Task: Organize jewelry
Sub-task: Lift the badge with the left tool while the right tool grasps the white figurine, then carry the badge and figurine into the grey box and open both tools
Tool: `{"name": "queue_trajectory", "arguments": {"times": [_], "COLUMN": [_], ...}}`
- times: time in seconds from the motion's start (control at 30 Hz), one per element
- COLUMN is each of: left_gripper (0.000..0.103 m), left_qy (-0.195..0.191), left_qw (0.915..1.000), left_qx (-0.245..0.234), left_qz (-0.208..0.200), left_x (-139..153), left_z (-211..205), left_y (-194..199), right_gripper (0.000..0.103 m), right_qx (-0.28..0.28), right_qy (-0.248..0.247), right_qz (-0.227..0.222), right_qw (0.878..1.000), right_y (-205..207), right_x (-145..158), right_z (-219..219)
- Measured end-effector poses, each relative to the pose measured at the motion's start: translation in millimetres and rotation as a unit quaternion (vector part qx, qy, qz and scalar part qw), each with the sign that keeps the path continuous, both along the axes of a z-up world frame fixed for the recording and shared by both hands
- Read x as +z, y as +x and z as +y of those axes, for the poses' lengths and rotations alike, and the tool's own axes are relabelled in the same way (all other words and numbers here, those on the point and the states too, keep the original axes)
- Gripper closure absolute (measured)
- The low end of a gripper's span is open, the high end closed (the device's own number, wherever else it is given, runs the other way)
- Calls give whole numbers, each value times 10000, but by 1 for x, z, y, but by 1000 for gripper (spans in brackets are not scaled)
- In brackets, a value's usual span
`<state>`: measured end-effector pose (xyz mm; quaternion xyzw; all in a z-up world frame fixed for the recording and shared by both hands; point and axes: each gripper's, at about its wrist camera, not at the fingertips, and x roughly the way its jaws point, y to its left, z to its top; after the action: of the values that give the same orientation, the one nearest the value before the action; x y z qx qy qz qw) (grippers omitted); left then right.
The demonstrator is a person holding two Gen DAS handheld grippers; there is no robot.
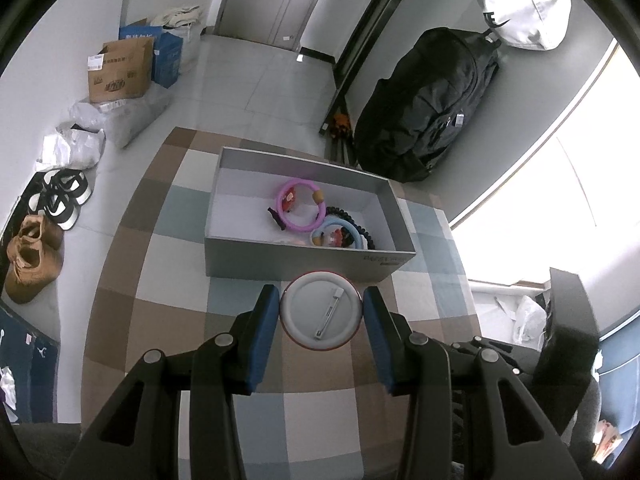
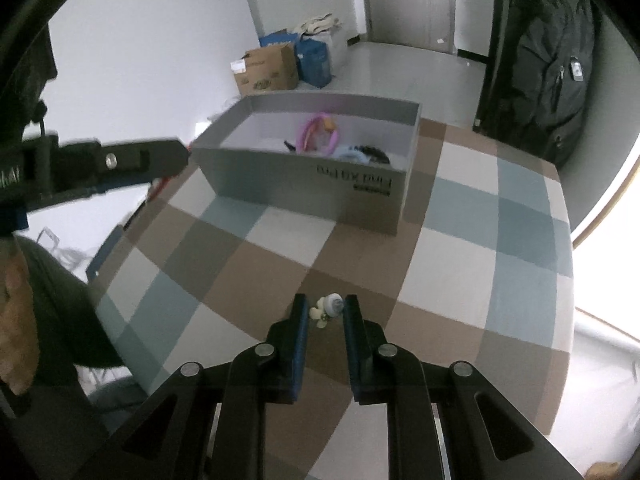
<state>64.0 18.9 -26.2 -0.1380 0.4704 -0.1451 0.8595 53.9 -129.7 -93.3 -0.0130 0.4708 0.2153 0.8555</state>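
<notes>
Left jaws: the left gripper (image 1: 320, 312) is clamped on a badge (image 1: 320, 309), one blue pad on each side of its rim.
Right jaws: the right gripper (image 2: 325, 314) has a narrow gap, with a small charm (image 2: 330, 306) between the tips; whether the pads touch it cannot be told.
Badge look: round, pale grey back facing the camera, thin red edge, silver pin across it.
Badge axis: the pin runs from about 1 o'clock to 7 o'clock across the disc.
Badge place: above the checked cloth (image 1: 160, 264), just short of the near wall of the box (image 1: 296, 268), which lies at 12 o'clock.
Charm look: tiny, white and cream with a grey-blue rounded part; details too small to read.
Box contents: pink ring (image 1: 301, 209), blue ring (image 1: 338, 237), black beads (image 1: 360, 224), all toward the right half.
</notes>
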Motion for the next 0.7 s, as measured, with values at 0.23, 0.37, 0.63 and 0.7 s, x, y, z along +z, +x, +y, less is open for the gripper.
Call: {"name": "queue_trajectory", "arguments": {"times": [0.23,0.37,0.63,0.7], "left_gripper": [66,66,66,66], "left_qy": [18,-16,11,-25], "left_qw": [10000,10000,9999,9999], "left_qx": [33,49,63,72], "left_qz": [-7,-35,-119,-102], "left_x": [0,3,5,3], "left_z": [0,1,0,1], "left_y": [7,14,31,36], "right_gripper": [87,87,87,87], "right_qx": [-83,-167,-258,-255], "right_qy": [332,516,808,870], "right_qz": [-202,-298,-340,-334], "right_qw": [9992,9981,9958,9953], "right_y": [14,26,50,56], "right_x": [23,33,44,45], "right_z": [1,-1,-2,-1]}}
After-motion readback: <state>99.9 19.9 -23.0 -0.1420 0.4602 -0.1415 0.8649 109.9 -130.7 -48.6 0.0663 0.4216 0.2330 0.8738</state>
